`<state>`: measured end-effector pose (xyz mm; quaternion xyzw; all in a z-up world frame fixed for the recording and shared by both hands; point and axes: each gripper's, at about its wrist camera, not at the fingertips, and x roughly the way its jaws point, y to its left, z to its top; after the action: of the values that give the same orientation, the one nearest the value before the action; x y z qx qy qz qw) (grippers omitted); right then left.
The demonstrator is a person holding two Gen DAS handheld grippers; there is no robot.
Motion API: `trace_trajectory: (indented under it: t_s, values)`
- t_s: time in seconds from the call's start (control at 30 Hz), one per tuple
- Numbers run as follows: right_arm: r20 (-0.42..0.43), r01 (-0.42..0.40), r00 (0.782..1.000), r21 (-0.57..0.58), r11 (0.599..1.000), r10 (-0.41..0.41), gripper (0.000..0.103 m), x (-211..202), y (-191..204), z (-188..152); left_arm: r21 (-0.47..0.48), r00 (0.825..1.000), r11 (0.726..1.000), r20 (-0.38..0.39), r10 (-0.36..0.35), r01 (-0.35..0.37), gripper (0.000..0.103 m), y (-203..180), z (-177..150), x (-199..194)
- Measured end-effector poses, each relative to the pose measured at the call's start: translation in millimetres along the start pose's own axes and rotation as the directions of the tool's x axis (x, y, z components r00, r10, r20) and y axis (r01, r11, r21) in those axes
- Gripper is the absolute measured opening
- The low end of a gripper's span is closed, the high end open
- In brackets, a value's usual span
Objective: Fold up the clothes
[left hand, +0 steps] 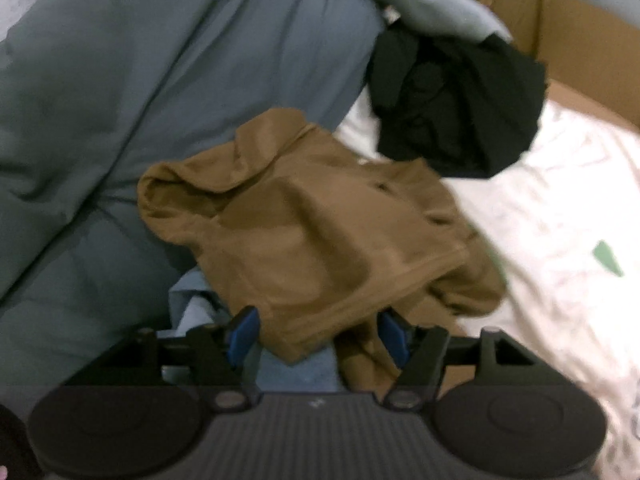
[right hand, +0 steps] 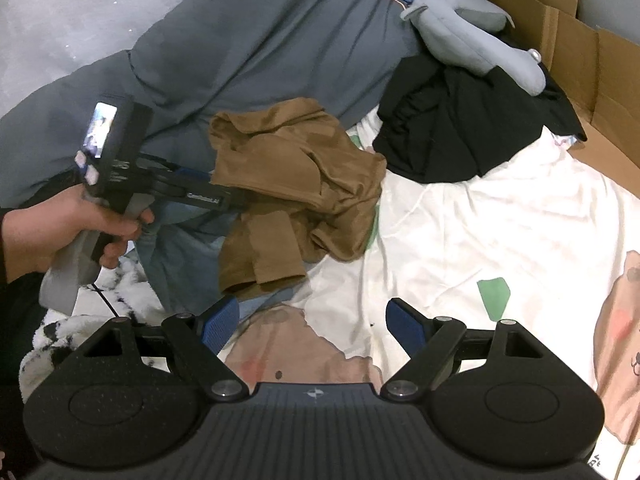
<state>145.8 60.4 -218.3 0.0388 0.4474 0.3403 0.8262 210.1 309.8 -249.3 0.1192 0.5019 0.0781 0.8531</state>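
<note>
My left tool (left hand: 320,330) stands spread, its blue pads either side of the near hem of the crumpled brown cotton shirt (left hand: 316,236), gripping nothing. That shirt lies bunched on the bed, half on the grey-blue duvet (left hand: 120,100), half on the white printed sheet (right hand: 500,220). Closing here might pinch several layers, or the light blue cloth (left hand: 296,372) beneath. My right tool (right hand: 312,326) hangs spread and empty over the sheet.

Shirt (right hand: 296,184) lies mid-bed on sheet (right hand: 500,220), partly over jeans (right hand: 180,248). Duvet (right hand: 240,48) behind and left of it. Dark clothes (right hand: 472,128) to its right rear, plush (right hand: 476,32) on them. Boxes (right hand: 580,48) far right.
</note>
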Motion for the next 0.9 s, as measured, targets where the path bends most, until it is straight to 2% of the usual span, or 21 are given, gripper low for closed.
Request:
trace_trajectory:
  t_s: [0.1,0.17,0.2,0.23,0.3,0.4,0.53,0.9]
  values:
    - [-0.002,0.005,1.000,-0.002,1.000,-0.005,0.084,0.2,-1.4,-1.7,-0.027,1.000,1.000,0.007,-0.011,0.011,0.061,5.0,0.9,3.3]
    - [-0.002,0.007,1.000,-0.005,1.000,-0.007,0.084,0.2,-2.0,-1.8,-0.035,1.000,0.999,0.017,-0.026,0.027,0.051,6.3,1.1,1.2]
    - [-0.002,0.007,1.000,-0.004,1.000,-0.007,0.084,0.3,-2.4,-2.1,-0.038,0.999,0.999,0.021,-0.033,0.034,0.042,6.9,1.2,0.1]
    - [-0.003,0.007,1.000,-0.003,1.000,-0.007,0.084,0.5,-2.6,-2.1,-0.039,0.999,0.998,0.016,-0.040,0.041,0.026,6.9,0.6,0.7]
    - [-0.003,0.008,1.000,-0.003,1.000,-0.008,0.084,0.8,-2.4,-1.9,-0.051,0.999,0.998,0.020,-0.039,0.040,0.007,8.1,1.6,1.1]
    - [0.004,0.009,1.000,-0.010,1.000,-0.009,0.084,0.3,-0.7,-0.3,-0.073,0.997,0.995,0.049,-0.060,0.063,0.005,11.8,0.2,-3.2]
    - [0.017,0.018,1.000,-0.022,1.000,-0.018,0.084,-1.2,1.1,2.6,-0.027,0.988,0.993,0.104,-0.112,0.115,0.004,5.8,-0.5,-18.1]
    - [0.096,0.077,0.993,-0.069,0.995,-0.071,0.084,-11.3,9.1,15.1,0.060,0.934,0.955,0.202,-0.295,0.289,0.003,-24.6,-1.7,-96.0]
